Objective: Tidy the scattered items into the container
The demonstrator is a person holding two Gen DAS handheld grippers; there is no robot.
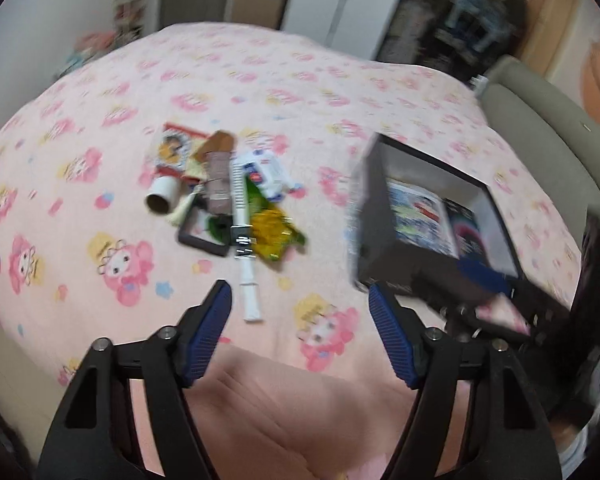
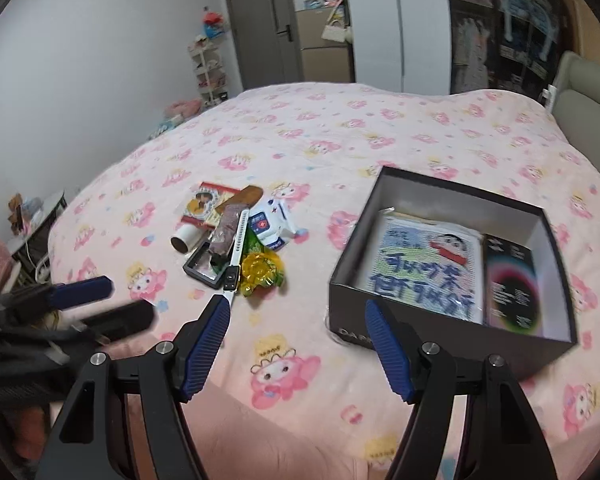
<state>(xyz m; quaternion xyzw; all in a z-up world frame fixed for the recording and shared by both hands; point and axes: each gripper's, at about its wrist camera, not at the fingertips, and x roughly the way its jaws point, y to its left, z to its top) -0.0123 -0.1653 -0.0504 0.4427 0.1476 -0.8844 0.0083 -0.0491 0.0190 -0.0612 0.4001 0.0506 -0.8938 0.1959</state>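
A black open box (image 2: 384,192) (image 1: 370,184) sits on the pink bed at the right, holding a cartoon booklet (image 2: 424,264) and a dark card (image 2: 508,280). A pile of items lies left of it: a white toy sword (image 1: 242,216) (image 2: 240,240), a yellow-green snack bag (image 1: 272,232) (image 2: 260,268), a cardboard tube (image 1: 162,196) (image 2: 186,238), a black frame (image 1: 200,232), a white pouch (image 2: 270,222) and a red-edged card (image 1: 176,148). My left gripper (image 1: 300,304) is open and empty, near the sword's tip. My right gripper (image 2: 294,316) is open and empty between pile and box. The left gripper also shows in the right wrist view (image 2: 112,300).
The pink cartoon-print bedspread (image 2: 340,128) covers the whole bed. A grey headboard (image 2: 580,92) runs along the right side. A door, a white wardrobe and shelves stand beyond the bed's far edge. A small side table (image 2: 40,220) stands at the left.
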